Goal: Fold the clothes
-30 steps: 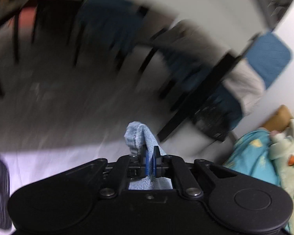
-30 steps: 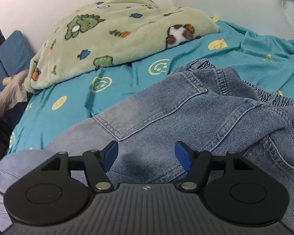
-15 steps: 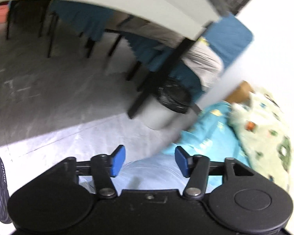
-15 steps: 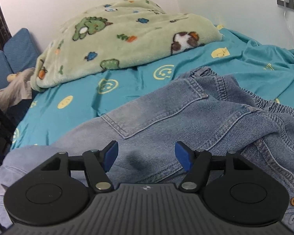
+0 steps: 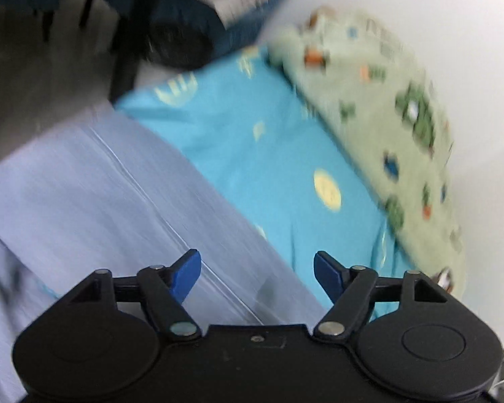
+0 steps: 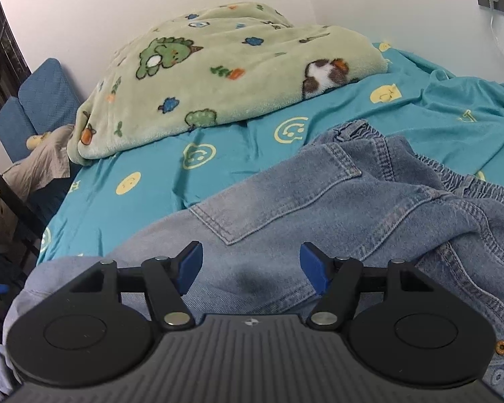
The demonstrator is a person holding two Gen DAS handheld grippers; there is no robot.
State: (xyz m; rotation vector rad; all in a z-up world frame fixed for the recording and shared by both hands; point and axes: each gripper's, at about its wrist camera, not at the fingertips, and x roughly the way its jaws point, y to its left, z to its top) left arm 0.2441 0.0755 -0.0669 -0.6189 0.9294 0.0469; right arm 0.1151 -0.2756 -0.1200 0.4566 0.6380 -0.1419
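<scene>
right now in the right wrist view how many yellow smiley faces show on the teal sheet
5, maybe more hidden under the jeans or blanket: one by the sheet's far end, two mid-bed, one nearer, one partial at the edge.

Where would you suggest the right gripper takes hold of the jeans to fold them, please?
Probably the elastic waistband at the far end, approached from above: its gathered edge stands raised off the sheet, unlike the flat denim beneath the open right gripper.

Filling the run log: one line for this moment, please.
task: fold clothes | left gripper: open, just opened, empty | right gripper: open, empty | jeans: on bed
</scene>
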